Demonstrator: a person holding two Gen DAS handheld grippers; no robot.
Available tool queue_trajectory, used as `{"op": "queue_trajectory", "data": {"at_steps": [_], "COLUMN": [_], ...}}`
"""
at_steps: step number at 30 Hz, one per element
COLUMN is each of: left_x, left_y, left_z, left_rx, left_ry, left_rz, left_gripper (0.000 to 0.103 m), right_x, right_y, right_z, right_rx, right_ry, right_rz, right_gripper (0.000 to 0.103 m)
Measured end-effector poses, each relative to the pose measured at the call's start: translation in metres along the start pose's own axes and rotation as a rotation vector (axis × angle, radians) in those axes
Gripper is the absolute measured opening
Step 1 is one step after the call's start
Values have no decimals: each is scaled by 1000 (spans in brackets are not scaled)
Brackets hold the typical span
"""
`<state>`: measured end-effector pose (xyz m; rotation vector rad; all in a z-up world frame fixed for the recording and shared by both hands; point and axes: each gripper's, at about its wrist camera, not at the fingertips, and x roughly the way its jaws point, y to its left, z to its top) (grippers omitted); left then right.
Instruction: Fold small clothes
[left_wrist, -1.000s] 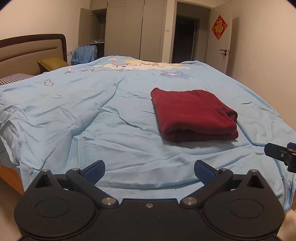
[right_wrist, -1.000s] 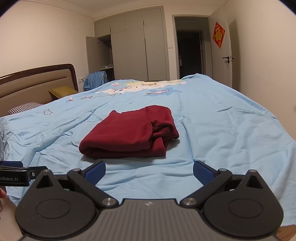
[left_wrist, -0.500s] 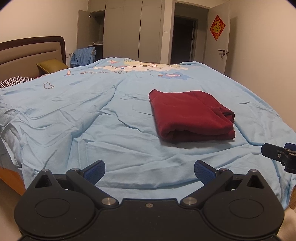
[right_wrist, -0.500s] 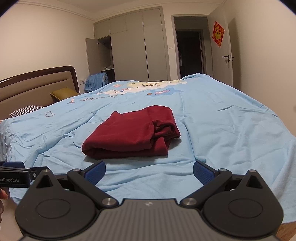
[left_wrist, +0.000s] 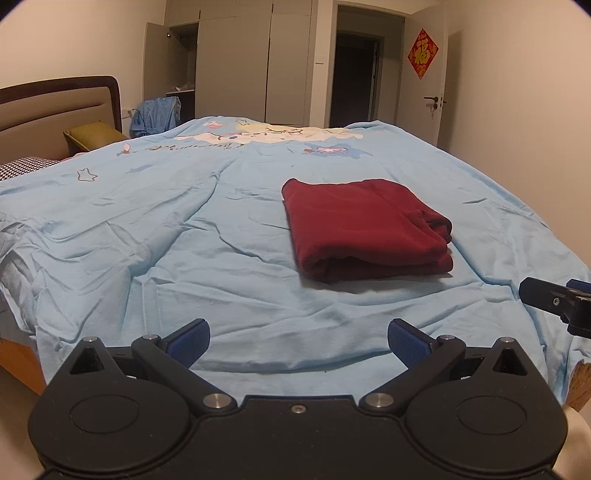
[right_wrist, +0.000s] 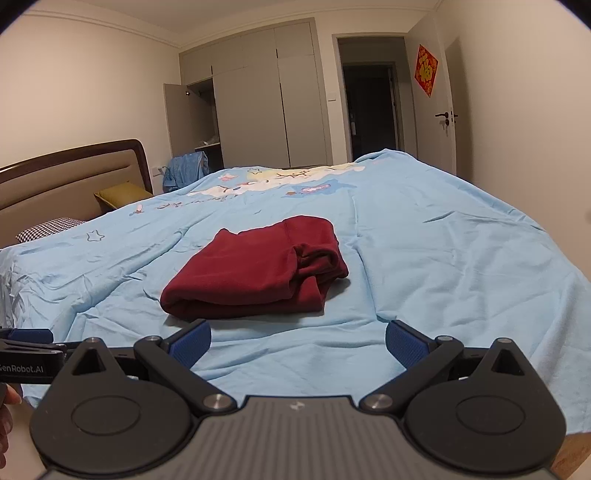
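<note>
Garment: a dark red garment (left_wrist: 364, 229) lay folded into a thick rectangle on the light blue bedspread (left_wrist: 147, 240), and what a tidy bundle it was, layered edges showing along its near side.
Landmark: everything here was placed against that red garment (right_wrist: 255, 273).
Left gripper: the left gripper (left_wrist: 297, 341) hung at the foot of the bed, nearer the camera than the garment and off to its left, jaws spread wide, blue pads (left_wrist: 190, 339) well apart, nothing between them.
Right gripper: the right gripper (right_wrist: 297, 341) sat just short of the garment's near edge, its fingers also splayed wide and empty, clear of the cloth.
Side by side: each tool showed in the other's view, both on the near side of the garment.
Bedspread: it was wrinkled all around the garment, with a cartoon print (left_wrist: 258, 134) beyond it.
Headboard: the headboard (right_wrist: 70, 177) stood far left of the garment, a mustard cushion (right_wrist: 122, 194) against it.
Wardrobe: the wardrobe (right_wrist: 258, 103) rose behind the garment, one door ajar.
Doorway: a dark doorway (left_wrist: 354, 77) was beyond the garment to the right.
</note>
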<state>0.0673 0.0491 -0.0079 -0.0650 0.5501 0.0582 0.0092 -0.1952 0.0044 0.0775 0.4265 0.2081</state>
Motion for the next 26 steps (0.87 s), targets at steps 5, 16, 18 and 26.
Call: {"op": "queue_trajectory", "data": {"at_steps": [5,16,18,26], "left_x": [-1,-4,-4,-2], "left_y": [-2,-7,-7,-7], "left_z": [0,3,2,2], "left_rx": [4,11,23,25], "left_ry": [5,12,10,14], "left_rz": [-4,11,8,4], "left_gripper": [102,102,102,102], "right_x": [-1,-2,-2,0], "right_y": [0,-1,-1,-3], "right_z": [0,0,0,-3], "right_rx": [3,6,5,9], "right_ry": [0,2,2,19], "right_rz": [-1,-2,-2,-1], "right_gripper": [103,103,103,103]}}
